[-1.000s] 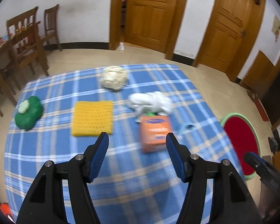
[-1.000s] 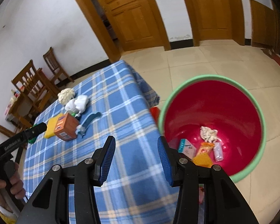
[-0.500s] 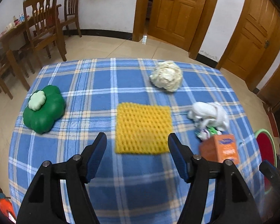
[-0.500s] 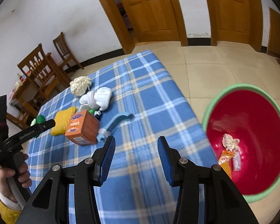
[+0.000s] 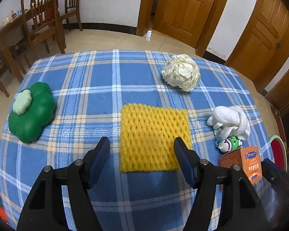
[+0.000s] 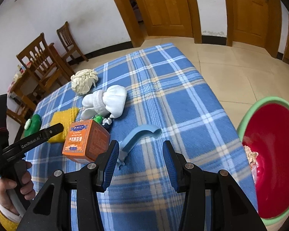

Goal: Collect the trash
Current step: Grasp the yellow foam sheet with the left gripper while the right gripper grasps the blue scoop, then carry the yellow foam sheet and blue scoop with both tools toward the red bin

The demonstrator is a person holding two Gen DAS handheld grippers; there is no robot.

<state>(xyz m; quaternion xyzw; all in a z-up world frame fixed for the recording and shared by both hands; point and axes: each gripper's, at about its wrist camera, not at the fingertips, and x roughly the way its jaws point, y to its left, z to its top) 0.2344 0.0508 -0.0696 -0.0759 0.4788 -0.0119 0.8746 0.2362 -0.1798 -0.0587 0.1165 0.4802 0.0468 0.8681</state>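
with my left gripper (image 5: pixel 141 150) just widening, its jaws stand apart and empty above the yellow mesh pad (image 5: pixel 154 137); my right gripper (image 6: pixel 140 152) gapes, empty, over the plaid cloth (image 6: pixel 163 88) near one blue hook (image 6: pixel 138 137). around the pad: one paper ball (image 5: pixel 181 72), one orange box (image 6: pixel 85 142), one white bundle (image 5: pixel 230 121), one green toy (image 5: pixel 31 113). right of it, one red bin (image 6: pixel 273 154).

Left claw (image 5: pixel 141 150) angled down, jaws just widened, empty, right claw (image 6: pixel 140 154) parted, empty
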